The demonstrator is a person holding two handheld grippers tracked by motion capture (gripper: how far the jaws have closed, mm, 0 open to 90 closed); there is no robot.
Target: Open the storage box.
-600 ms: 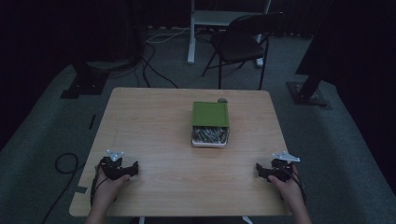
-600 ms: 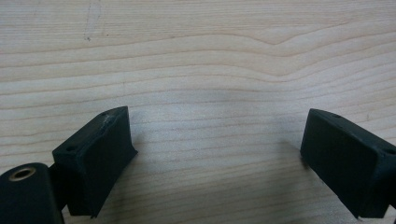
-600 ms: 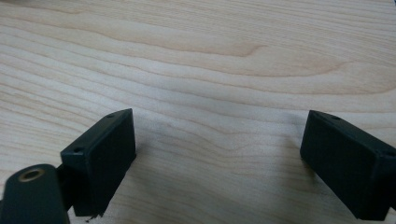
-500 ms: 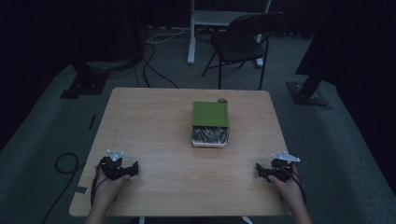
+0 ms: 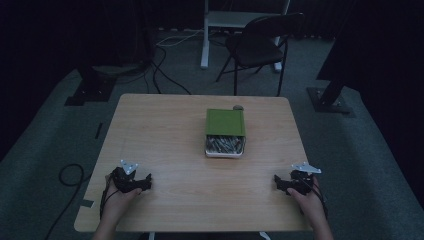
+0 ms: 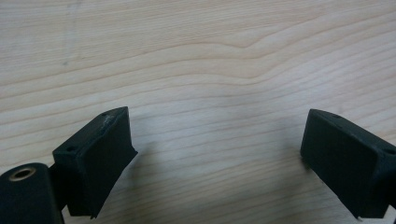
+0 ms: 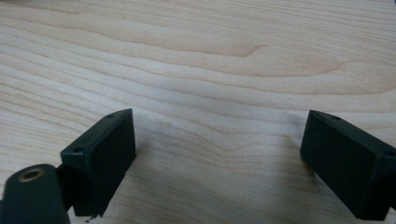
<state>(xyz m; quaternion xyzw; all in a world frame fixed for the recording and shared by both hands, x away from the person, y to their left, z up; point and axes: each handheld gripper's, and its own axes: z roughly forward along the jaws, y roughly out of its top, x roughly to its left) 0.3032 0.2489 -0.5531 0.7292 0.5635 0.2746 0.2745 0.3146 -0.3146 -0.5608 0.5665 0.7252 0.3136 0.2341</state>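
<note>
Contents of the half-covered box (image 5: 225, 145) too small to tell, small grey object (image 5: 238, 106) behind it likewise

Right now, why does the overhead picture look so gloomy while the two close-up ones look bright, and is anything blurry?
High view: dim and slightly soft; the floor fades to black, and only the table and green box stand out. Left gripper view: evenly lit wood grain, sharp, with soft shadows beside the open left gripper. Right gripper view: the same bright, crisp wood and faint shadows by the open right gripper.
</note>
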